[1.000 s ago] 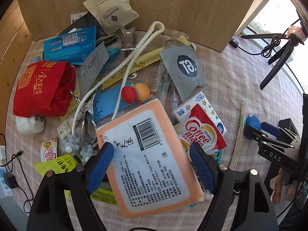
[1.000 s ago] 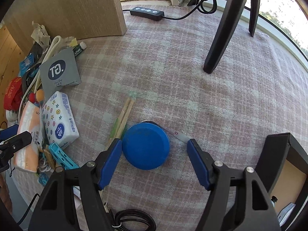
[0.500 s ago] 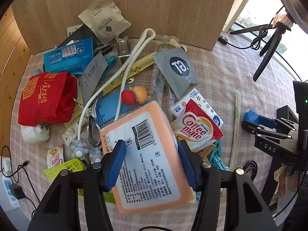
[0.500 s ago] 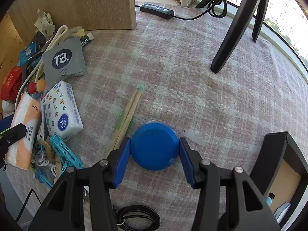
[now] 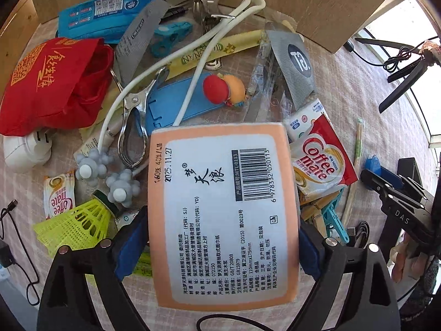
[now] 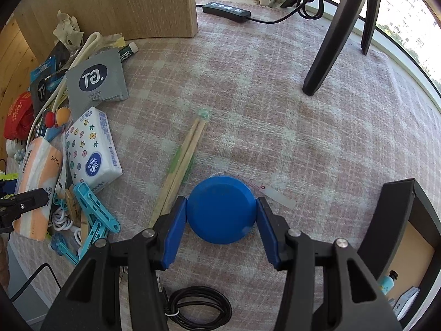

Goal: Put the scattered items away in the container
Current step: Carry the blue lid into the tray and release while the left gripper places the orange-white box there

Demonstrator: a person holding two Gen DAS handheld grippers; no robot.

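Left wrist view: the left gripper (image 5: 223, 242) straddles the orange tissue pack (image 5: 223, 212) – jaws opening, pads at its sides, so a firm clamp can't be told. The pack lies just below the blue card holder (image 5: 179, 104). If lifted now, it could slip out.

Right wrist view: the right gripper (image 6: 222, 220) is clamped on the blue tape measure (image 6: 220, 209), beside the chopsticks (image 6: 182, 162) – its loose tape end may snag en route to the black container (image 6: 397, 220), well apart.
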